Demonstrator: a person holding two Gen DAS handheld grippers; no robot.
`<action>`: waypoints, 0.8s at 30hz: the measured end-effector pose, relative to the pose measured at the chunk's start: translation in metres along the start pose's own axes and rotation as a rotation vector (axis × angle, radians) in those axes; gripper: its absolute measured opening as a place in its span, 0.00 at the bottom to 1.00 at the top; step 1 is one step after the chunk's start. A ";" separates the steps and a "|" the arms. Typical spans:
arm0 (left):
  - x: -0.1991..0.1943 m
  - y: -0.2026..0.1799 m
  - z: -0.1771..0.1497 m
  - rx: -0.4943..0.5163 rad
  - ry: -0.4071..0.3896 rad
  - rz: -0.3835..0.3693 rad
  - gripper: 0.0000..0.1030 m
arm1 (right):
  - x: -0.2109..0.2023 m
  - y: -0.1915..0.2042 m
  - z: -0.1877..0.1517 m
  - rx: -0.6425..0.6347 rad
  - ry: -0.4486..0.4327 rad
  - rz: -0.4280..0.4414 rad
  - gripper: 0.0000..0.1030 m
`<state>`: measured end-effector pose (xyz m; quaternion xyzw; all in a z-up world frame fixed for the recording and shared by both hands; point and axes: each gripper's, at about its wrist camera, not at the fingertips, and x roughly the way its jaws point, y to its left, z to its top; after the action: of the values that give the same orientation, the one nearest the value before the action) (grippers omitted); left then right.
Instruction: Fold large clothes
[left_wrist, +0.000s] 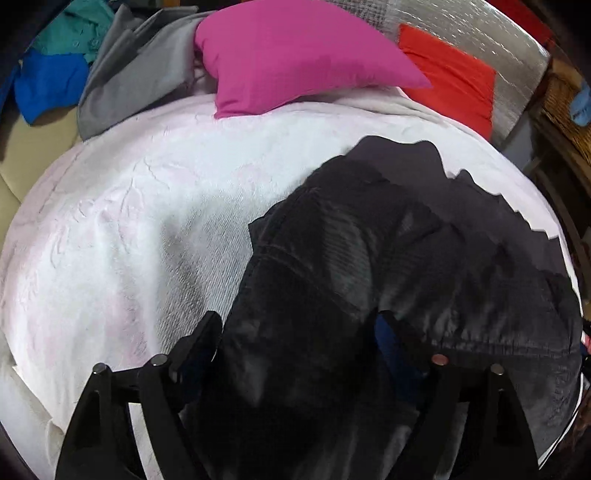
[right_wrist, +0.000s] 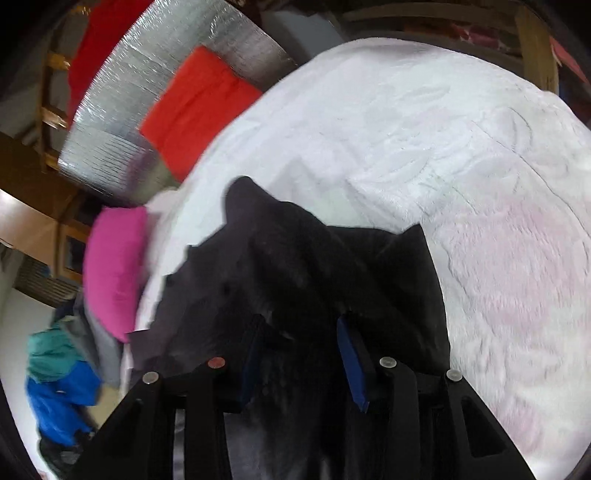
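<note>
A large black garment lies bunched on the white bed cover, right of the middle. My left gripper stands over its near end with the jaws spread wide. Cloth fills the gap between them, and the fingers do not seem to press it. In the right wrist view the same black garment rises in a hump in front of my right gripper. Its blue pads are drawn in on a fold of the black cloth.
A pink pillow and a red pillow lean against a silver quilted headboard. Grey clothing and blue and teal clothes are heaped at the far left. Wooden furniture stands to the right of the bed.
</note>
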<state>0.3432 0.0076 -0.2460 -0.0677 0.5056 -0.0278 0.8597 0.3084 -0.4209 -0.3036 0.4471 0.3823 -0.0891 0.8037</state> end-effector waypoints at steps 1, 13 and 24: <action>0.001 0.001 0.001 -0.010 0.005 -0.010 0.84 | -0.001 0.002 0.000 0.000 -0.007 -0.002 0.44; -0.067 -0.036 -0.034 0.182 -0.234 0.009 0.84 | -0.035 0.080 -0.063 -0.349 -0.079 0.133 0.45; -0.055 -0.069 -0.052 0.370 -0.163 0.073 0.84 | 0.005 0.089 -0.076 -0.290 0.104 0.103 0.45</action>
<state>0.2725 -0.0586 -0.2132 0.1076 0.4228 -0.0835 0.8959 0.3143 -0.3082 -0.2731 0.3494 0.4090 0.0315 0.8424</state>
